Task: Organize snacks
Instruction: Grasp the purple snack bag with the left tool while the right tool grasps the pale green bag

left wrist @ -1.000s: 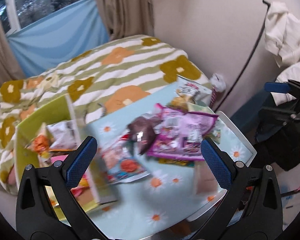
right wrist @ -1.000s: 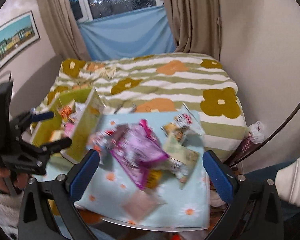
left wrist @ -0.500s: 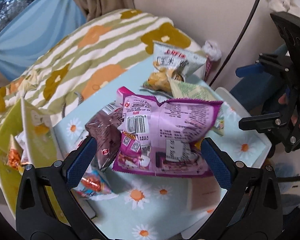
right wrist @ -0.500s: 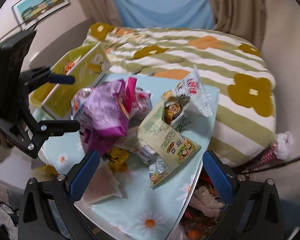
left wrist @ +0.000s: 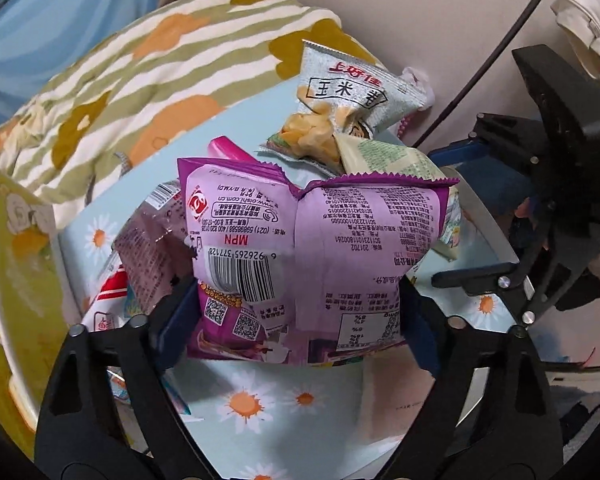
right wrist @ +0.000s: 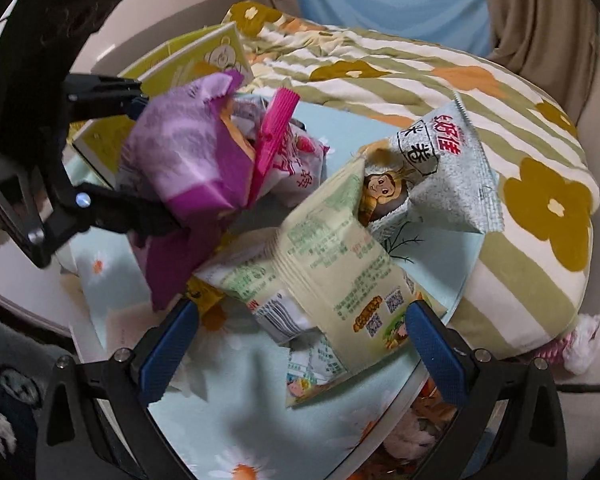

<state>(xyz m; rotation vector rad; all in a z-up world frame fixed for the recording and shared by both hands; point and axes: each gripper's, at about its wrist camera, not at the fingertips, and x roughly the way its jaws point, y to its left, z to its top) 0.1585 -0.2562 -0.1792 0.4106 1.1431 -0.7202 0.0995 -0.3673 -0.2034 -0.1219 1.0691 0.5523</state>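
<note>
- purple snack bag (left wrist: 300,264): puffy foil pack, back side up with barcode showing, sitting between the blue pads of the left gripper (left wrist: 296,316). the pads appear to press on its lower sides, so the left gripper reads as clamped on it; the right wrist view shows the same bag (right wrist: 188,160) pinched between the two black fingers.
- right gripper (right wrist: 300,340): fingers apart, holding nothing, poised over the cream-green snack bag (right wrist: 332,272) and the small packets under it.
- silver corn-roll bag (left wrist: 352,96): leaning on the far side of the pile, touching the cream-green bag.
- yellow-green box (left wrist: 16,272): at the left edge of the table, some packets inside; likely the place the snacks go.
- risk, judged: the purple bag is air-filled and slick, so a grip low on its sides could let it squirt out or swivel once lifted. the dark reddish packet (left wrist: 152,248) lies against it and might be dragged along or knocked off the table edge.
- risk, judged: both tools are close over one pile; the right gripper closing now could catch the neighbouring bags.
- surface: small table under a pale blue daisy-print cloth (left wrist: 260,400), crowded with packs.
- room: bed with striped flower quilt (right wrist: 420,72) just beside the table, beige curtains, blue cloth below the window, plain wall.
</note>
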